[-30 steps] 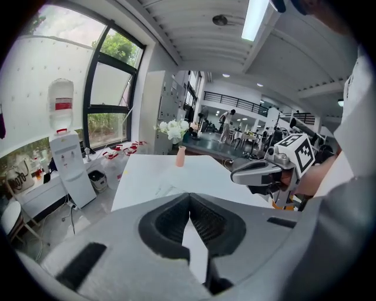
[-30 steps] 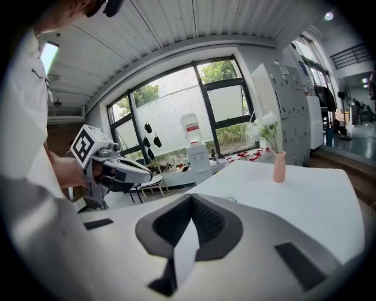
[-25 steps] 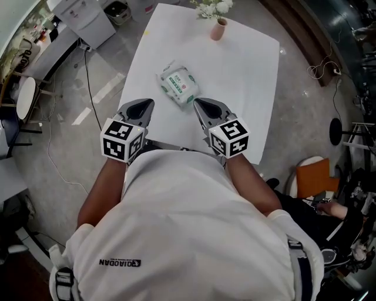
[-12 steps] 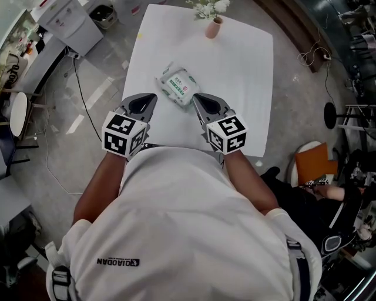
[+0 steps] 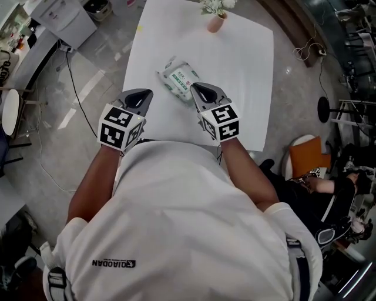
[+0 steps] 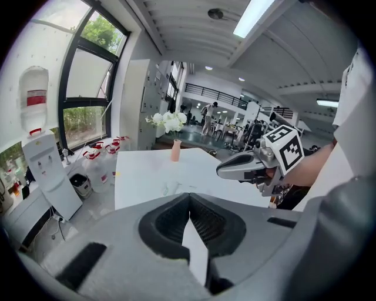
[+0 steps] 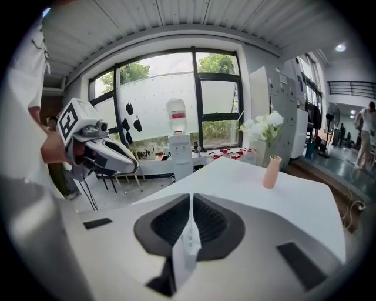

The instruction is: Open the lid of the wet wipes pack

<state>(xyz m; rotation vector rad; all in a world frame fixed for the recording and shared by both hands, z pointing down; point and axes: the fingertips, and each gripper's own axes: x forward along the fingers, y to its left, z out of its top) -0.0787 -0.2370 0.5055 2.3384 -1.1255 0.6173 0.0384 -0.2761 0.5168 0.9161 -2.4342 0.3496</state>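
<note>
The wet wipes pack (image 5: 178,79), white and green with its lid closed, lies slanted in the middle of the white table (image 5: 247,88). In the head view my right gripper (image 5: 193,87) has its tip at the pack's near right edge; touching or not, I cannot tell. Its jaws have just been opening by a hair, but the tips still look together with nothing between them. A strip of the pack (image 7: 188,241) shows through the slit in the right gripper view. My left gripper (image 5: 147,93) is shut, a little left of the pack and apart from it.
A pink vase (image 5: 215,22) with white flowers stands at the table's far edge. A water dispenser (image 5: 59,17) and cables are on the floor to the left. An orange chair (image 5: 311,170) and a seated person (image 5: 329,194) are on the right.
Both grippers have moved forward over the table toward the pack. The right tip has come from just short of the pack up to its near right edge.
</note>
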